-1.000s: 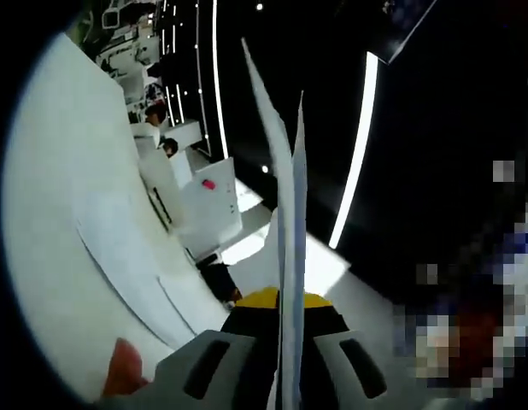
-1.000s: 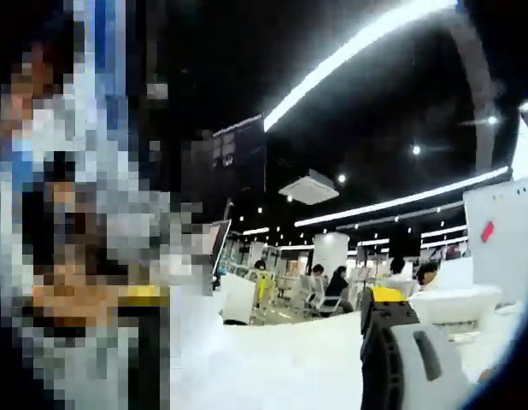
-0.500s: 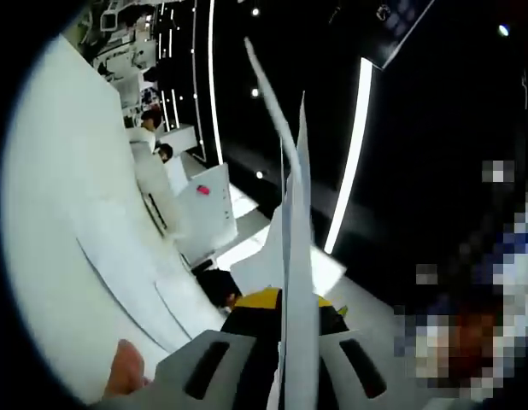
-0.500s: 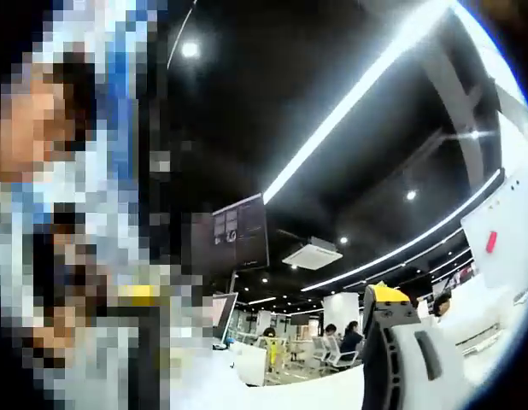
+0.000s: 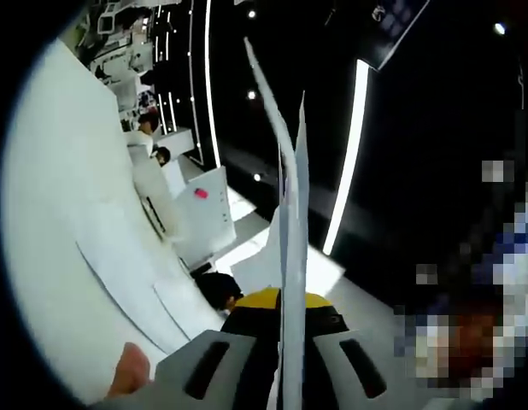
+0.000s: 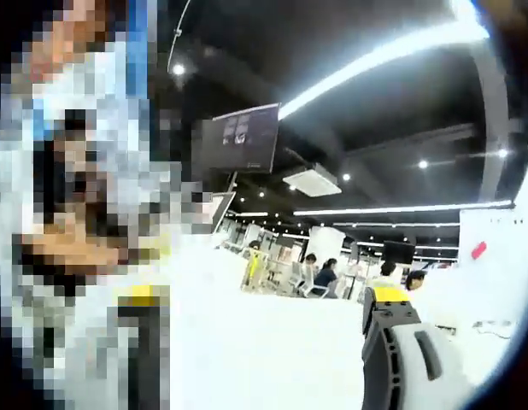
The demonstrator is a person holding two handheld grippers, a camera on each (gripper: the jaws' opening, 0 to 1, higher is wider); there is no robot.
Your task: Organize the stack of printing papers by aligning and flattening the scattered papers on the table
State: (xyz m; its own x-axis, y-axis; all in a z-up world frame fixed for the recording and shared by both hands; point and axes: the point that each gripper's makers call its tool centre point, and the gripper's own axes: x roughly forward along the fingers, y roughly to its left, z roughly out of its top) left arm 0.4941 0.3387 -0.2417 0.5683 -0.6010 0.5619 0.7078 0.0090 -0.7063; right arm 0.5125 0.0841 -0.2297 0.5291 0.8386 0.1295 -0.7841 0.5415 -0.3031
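Observation:
In the left gripper view, a few white paper sheets [image 5: 291, 205] stand edge-on, rising from between the jaws. My left gripper [image 5: 281, 314] is shut on their lower edge. The white table [image 5: 59, 213] runs along the left of this rolled view, and faint edges of flat sheets [image 5: 127, 286] lie on it. In the right gripper view, my right gripper [image 6: 264, 320] is open. Its right jaw is grey with a yellow tip. The left jaw is mostly behind a mosaic patch. Nothing sits between them; the white tabletop [image 6: 272, 359] lies beyond.
A fingertip [image 5: 127, 374] shows beside the left gripper. White partitions with a pink mark [image 5: 204, 213] stand past the table. Farther off, people sit at desks [image 6: 319, 280], and a dark screen [image 6: 240, 138] hangs from the ceiling.
The right gripper view has tilted back down, so more tabletop shows than half a second ago. The left gripper still holds the sheets upright, almost unmoved.

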